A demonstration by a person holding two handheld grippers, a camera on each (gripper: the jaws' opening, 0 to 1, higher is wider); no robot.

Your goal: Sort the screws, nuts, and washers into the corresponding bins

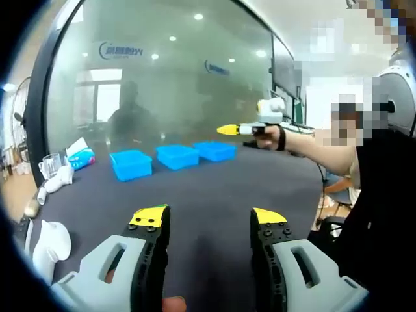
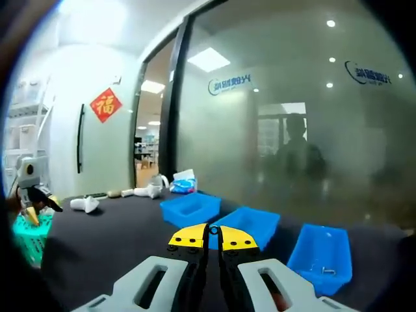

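Observation:
Three blue bins stand in a row on the dark table [image 1: 221, 188]: one on the left [image 1: 131, 164], one in the middle [image 1: 177, 156], one on the right [image 1: 216, 151]. My left gripper [image 1: 208, 218] hovers open over the near table, nothing between its jaws. Beyond it a person's hand holds my right gripper [image 1: 229, 130] in the air above the right bin, yellow tips together. In the right gripper view its jaws [image 2: 213, 235] are shut, nothing visible in them, above the bins [image 2: 190, 208], [image 2: 250, 224], [image 2: 323, 250]. Small metal parts lie in the last bin. The left gripper [image 2: 38, 209] shows at far left.
A frosted glass wall runs right behind the bins. A tissue pack [image 1: 81, 158], a clear cup [image 1: 50, 166] and white items [image 1: 49, 244] sit along the table's left side. A green basket [image 2: 25, 237] is at the table's end. The person stands at the right edge.

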